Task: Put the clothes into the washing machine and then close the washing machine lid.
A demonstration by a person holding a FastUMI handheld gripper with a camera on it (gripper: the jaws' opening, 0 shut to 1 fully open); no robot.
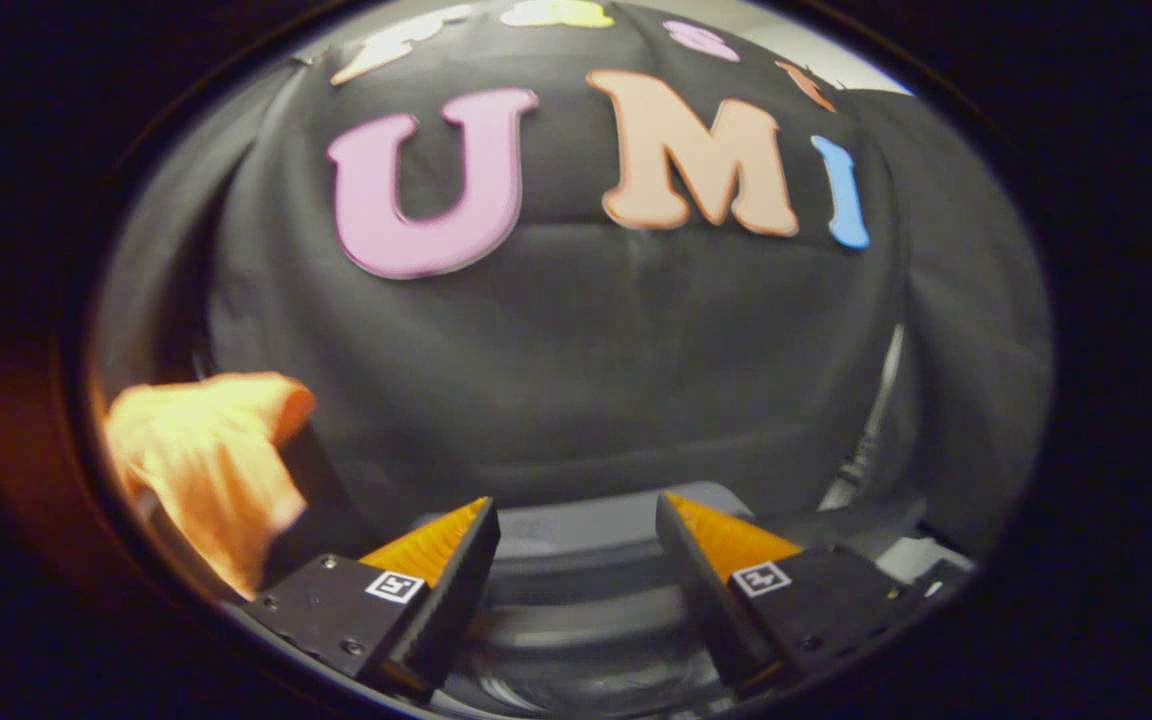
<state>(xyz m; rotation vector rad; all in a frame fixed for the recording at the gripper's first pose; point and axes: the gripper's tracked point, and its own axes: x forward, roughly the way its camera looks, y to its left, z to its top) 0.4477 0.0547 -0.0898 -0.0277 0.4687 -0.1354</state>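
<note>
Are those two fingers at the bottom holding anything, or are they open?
Open. The gripper has a wide gap between its fingers, through which the grey washing machine shows. The orange cloth lies off to one side, untouched.

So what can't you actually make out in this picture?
- Orange cloth, left of the open, empty jaws: too blurred to tell what garment it is.
- Washing machine, just beyond the jaws: motion-blurred, partly behind them; lid position unclear.
- Cable on the right: ends hidden.

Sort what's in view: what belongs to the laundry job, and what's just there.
Job:
- orange cloth, left of the fingers
- washing machine, below the fingers
- gripper, open, holding nothing

Just there:
- black cloth wall
- cable at right
</note>
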